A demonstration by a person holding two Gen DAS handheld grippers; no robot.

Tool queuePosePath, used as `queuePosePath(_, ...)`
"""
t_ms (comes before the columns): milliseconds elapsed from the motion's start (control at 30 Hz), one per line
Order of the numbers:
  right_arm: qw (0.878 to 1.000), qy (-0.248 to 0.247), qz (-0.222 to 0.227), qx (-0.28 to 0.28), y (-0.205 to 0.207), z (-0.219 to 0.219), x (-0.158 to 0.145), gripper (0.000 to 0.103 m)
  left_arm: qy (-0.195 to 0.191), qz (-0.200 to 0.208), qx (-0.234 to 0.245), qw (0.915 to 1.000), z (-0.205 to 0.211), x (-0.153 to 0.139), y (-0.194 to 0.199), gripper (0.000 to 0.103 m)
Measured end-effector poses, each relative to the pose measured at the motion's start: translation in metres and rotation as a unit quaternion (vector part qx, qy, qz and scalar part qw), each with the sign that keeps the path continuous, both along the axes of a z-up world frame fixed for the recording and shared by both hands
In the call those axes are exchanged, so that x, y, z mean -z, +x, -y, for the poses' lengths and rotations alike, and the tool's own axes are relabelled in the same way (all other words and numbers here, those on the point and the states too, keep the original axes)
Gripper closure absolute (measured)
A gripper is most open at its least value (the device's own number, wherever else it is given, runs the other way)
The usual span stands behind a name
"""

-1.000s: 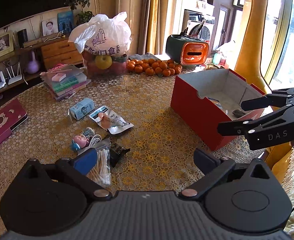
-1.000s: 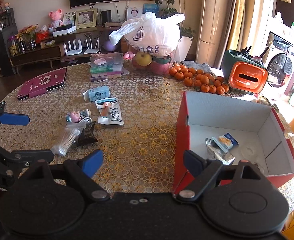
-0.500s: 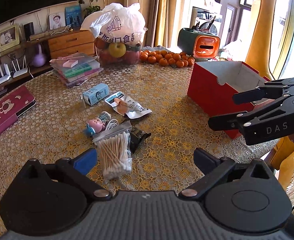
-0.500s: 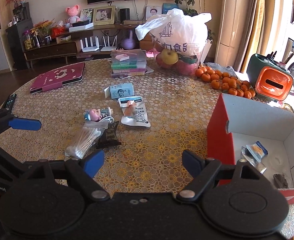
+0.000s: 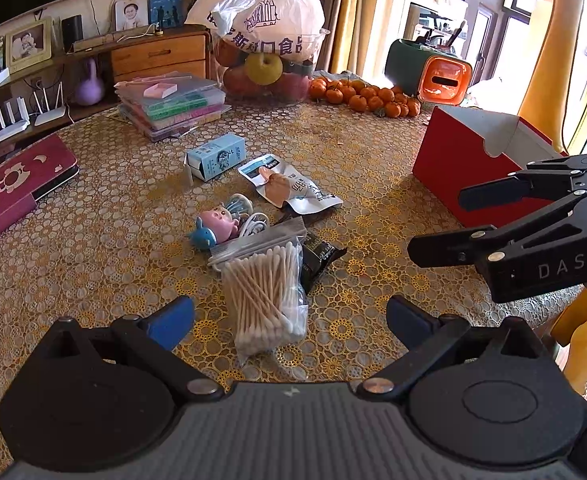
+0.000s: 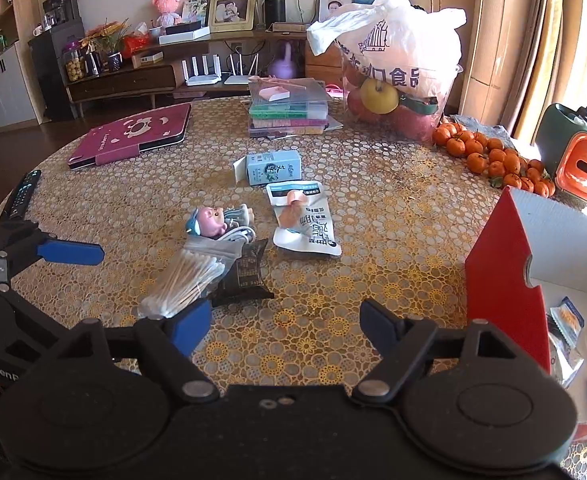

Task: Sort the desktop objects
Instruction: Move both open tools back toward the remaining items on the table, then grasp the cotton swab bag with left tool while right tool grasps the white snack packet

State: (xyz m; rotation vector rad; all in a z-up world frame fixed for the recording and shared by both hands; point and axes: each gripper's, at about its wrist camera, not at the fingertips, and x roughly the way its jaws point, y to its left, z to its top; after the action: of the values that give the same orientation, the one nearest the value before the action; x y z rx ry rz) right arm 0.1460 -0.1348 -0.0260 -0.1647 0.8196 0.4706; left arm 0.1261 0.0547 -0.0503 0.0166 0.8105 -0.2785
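Observation:
A clear bag of cotton swabs (image 5: 265, 292) (image 6: 185, 280) lies on the patterned tabletop, just ahead of my open left gripper (image 5: 289, 320) and between its fingers' line. Behind it sit a black packet (image 5: 319, 258), a small pink toy with a white cable (image 5: 223, 224), a white snack pouch (image 5: 289, 186) and a light blue carton (image 5: 217, 156). The red box (image 5: 469, 160) (image 6: 505, 292) stands at the right with a few packets inside. My right gripper (image 6: 285, 326) is open above bare table, left of the box.
A stack of clear cases (image 5: 171, 104), a plastic bag over a fruit bowl (image 5: 265, 40), a heap of oranges (image 5: 365, 98) and an orange-green caddy (image 5: 433, 70) line the far side. A maroon tablet case (image 6: 133, 136) and a remote (image 6: 23, 194) lie at the left.
Both grippers have moved left, away from the red box and toward the pile of small objects. The cotton swab bag now lies directly ahead of the left gripper. Both stay open.

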Motion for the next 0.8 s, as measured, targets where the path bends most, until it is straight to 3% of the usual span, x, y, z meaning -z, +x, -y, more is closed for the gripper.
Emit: queuePosePath(800, 1.000, -0.009, -0.020, -0.008, 0.092, -0.024, 0.032, 0.021, -0.023, -0.035, 0.007, 0.9991, -0.014, 0.037, 0.041, 0.001)
